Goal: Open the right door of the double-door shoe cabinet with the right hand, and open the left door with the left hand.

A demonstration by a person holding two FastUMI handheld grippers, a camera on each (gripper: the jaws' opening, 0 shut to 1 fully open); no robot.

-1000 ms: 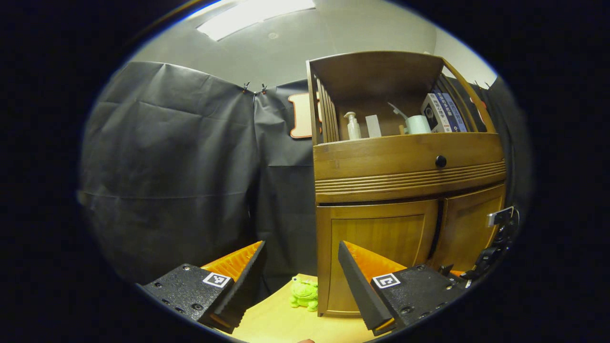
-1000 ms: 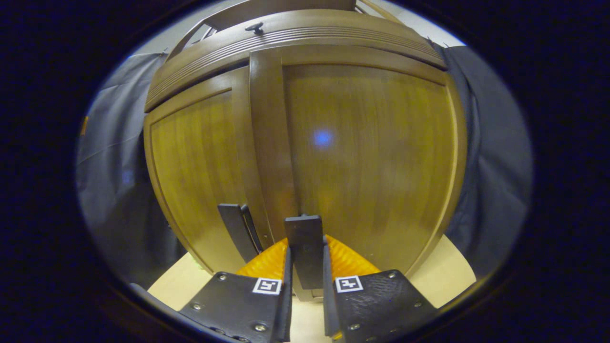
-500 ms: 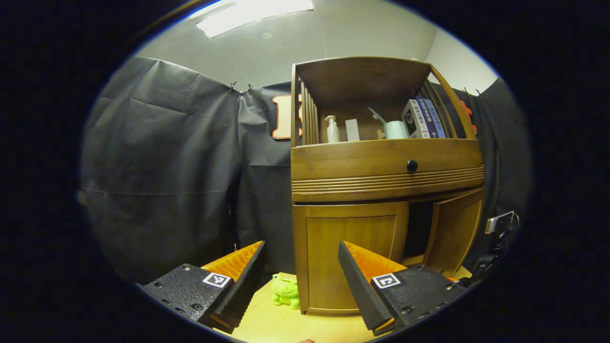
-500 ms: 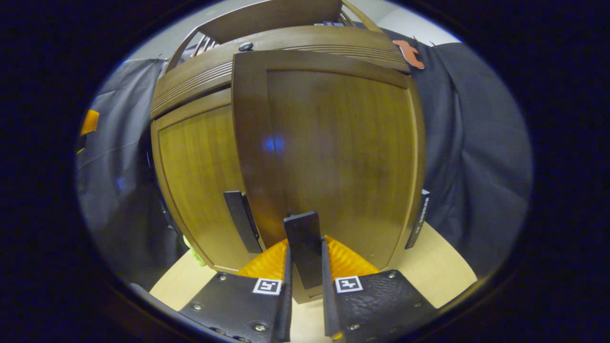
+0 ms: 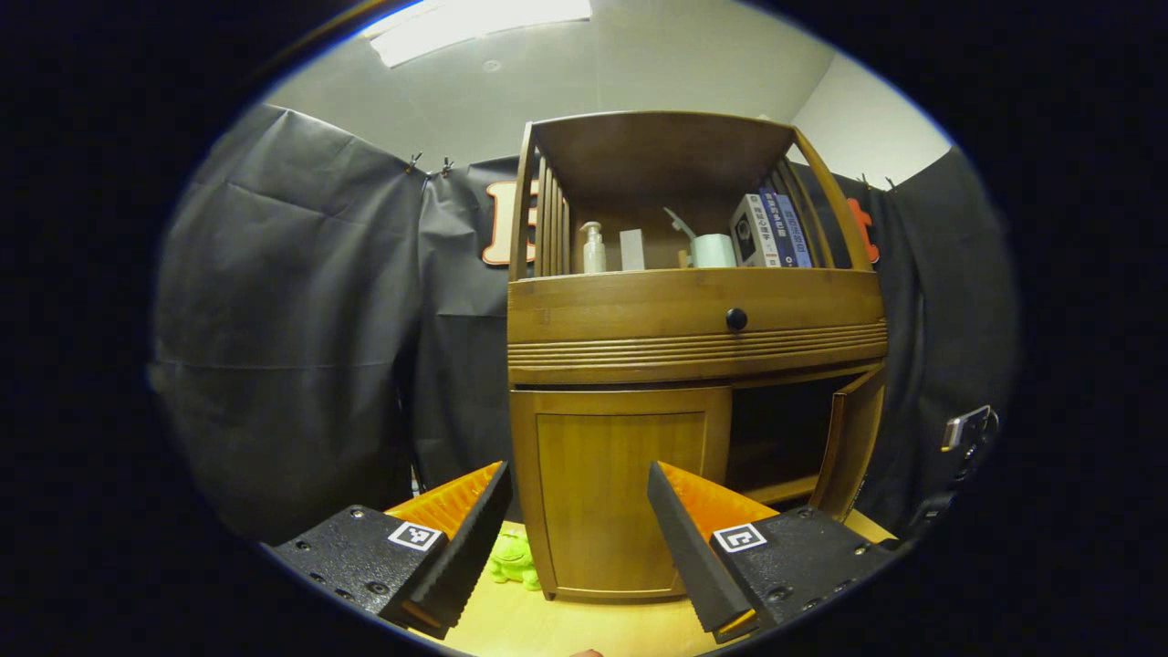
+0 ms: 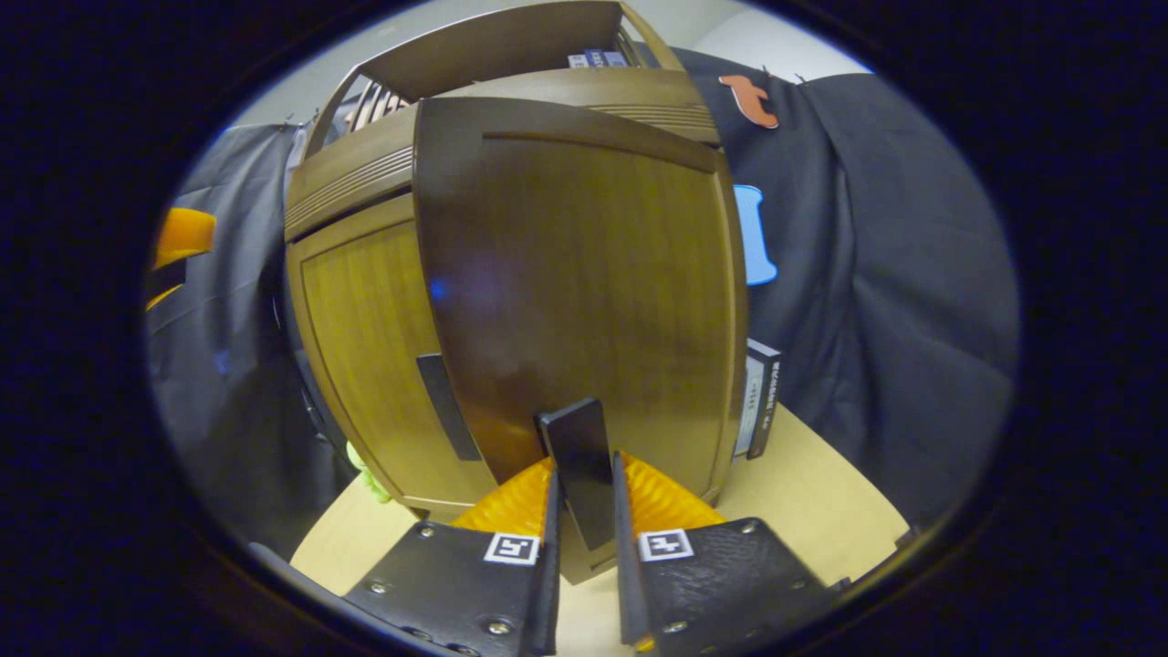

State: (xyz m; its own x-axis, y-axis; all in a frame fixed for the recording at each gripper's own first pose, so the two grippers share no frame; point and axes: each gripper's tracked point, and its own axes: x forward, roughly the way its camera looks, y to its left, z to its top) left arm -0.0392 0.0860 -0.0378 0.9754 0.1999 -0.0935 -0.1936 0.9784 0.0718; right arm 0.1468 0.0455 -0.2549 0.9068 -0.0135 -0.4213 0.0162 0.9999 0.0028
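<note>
**Right door swung out, left door shut**

Your right gripper (image 6: 582, 511) has its fingers closed on the dark flat handle (image 6: 577, 461) of the right door (image 6: 584, 301), one finger on each side of it. That door stands swung out from the shoe cabinet (image 5: 693, 328); in the left gripper view you see it edge-on (image 5: 853, 438), with the dark inside of the cabinet beside it. The left door (image 5: 620, 493) lies flush and shut, and its own handle (image 6: 447, 406) sits just left of the open door's edge.

Your left gripper (image 5: 575, 538) hangs in front of the left door with its fingers spread wide and nothing between them. A green soft toy (image 5: 511, 561), perhaps a frog, sits on the pale table (image 6: 812, 497) at the cabinet's left foot. Bottles and books (image 5: 776, 230) stand on the upper shelf.
</note>
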